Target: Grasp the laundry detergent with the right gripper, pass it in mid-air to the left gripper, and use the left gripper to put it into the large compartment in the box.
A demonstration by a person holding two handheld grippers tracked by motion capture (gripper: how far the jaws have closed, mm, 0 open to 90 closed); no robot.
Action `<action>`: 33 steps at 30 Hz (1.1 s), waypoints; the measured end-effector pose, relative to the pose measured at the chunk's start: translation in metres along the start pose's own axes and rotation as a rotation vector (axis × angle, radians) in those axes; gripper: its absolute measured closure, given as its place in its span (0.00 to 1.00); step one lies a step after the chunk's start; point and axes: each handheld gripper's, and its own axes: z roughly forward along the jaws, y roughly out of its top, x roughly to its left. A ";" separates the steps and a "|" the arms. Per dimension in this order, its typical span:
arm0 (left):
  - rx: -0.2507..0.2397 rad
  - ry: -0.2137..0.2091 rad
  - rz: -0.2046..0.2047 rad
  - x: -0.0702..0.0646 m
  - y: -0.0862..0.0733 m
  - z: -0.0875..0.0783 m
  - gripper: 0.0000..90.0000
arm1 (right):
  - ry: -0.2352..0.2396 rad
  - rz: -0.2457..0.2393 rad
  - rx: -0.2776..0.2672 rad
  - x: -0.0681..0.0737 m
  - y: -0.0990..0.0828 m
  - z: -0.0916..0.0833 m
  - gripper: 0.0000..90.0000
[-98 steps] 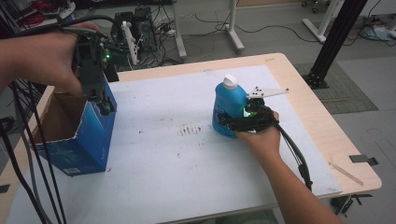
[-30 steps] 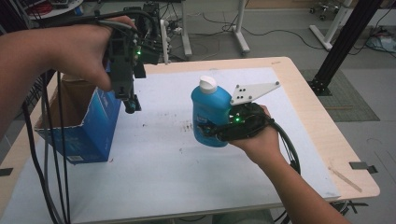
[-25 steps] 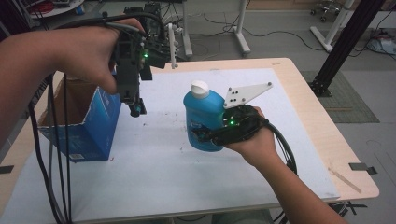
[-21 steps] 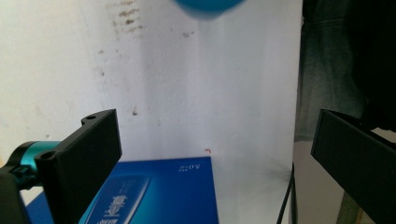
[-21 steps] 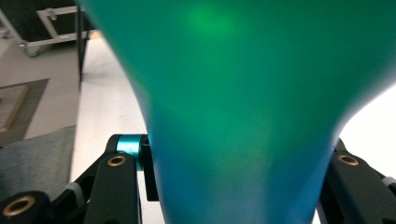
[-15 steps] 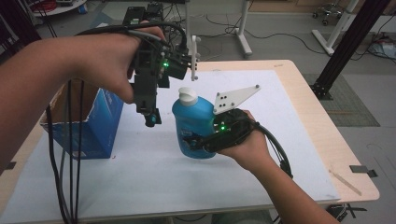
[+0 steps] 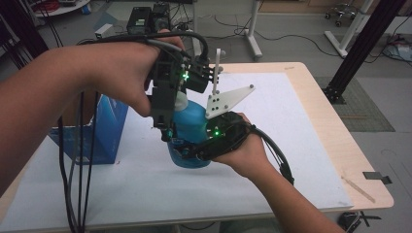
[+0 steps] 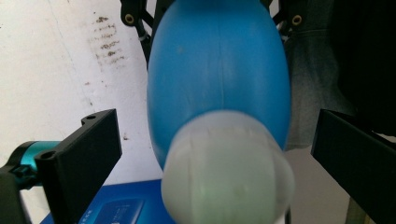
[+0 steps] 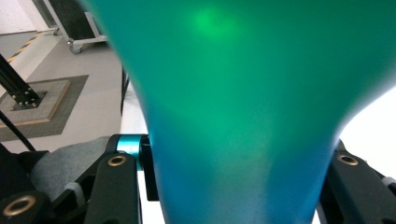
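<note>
- Bottle point(image 7: 192, 127), blue with a white cap point(image 8: 227, 170), sits lifted above the white table sheet point(image 7: 291, 145), near its middle.
- My right gripper point(image 7: 197, 150) is clamped around the bottle's lower body, jaws pressed to both sides.
- My left gripper point(image 7: 167, 130) hangs over the cap, its jaws spread wide on either side and, as far as the blur shows, not touching.
- A blue box point(image 7: 104, 131) stands to the left on the table.
</note>
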 end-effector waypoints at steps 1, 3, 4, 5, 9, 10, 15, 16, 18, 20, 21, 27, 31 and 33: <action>0.000 0.000 -0.001 0.000 0.001 0.000 0.02 | 0.005 0.000 -0.002 0.001 0.001 0.000 0.50; 0.004 -0.003 -0.007 -0.001 0.002 0.001 0.02 | 0.011 -0.004 -0.005 0.001 0.003 0.001 0.50; 0.006 -0.003 -0.012 -0.001 0.003 0.002 0.02 | 0.013 0.001 -0.009 0.002 0.004 0.001 0.50; 0.006 -0.002 -0.013 -0.002 0.003 0.003 0.02 | 0.014 0.000 -0.013 0.002 0.005 0.002 0.50; 0.024 0.001 -0.015 -0.002 0.005 0.005 0.02 | 0.019 -0.003 -0.011 0.003 0.006 0.002 0.50; 0.023 -0.002 -0.017 -0.002 0.005 0.006 0.02 | 0.023 0.001 -0.011 0.003 0.006 0.002 0.50; 0.024 0.001 -0.025 -0.002 0.005 0.007 0.03 | 0.020 0.002 -0.012 0.003 0.007 0.001 0.50; 0.024 0.001 -0.025 -0.002 0.005 0.007 0.03 | 0.020 0.002 -0.012 0.003 0.007 0.001 0.50; 0.028 0.001 -0.021 -0.002 0.006 0.007 0.03 | 0.020 0.013 -0.018 0.003 0.007 0.002 0.51; 0.025 0.002 -0.020 -0.001 0.007 0.007 0.06 | 0.018 0.013 -0.018 0.003 0.007 0.002 0.51; 0.023 -0.002 -0.019 -0.001 0.007 0.007 0.08 | 0.022 0.009 -0.015 0.003 0.007 0.001 0.51; 0.024 0.006 -0.022 -0.001 0.009 0.008 0.10 | 0.022 0.016 -0.012 0.003 0.007 0.002 0.51; 0.027 0.000 -0.029 0.000 0.009 0.008 0.11 | 0.023 0.019 -0.013 0.003 0.007 0.002 0.51; 0.026 -0.008 -0.027 0.000 0.009 0.008 0.16 | 0.025 0.020 -0.014 0.002 0.006 0.003 0.51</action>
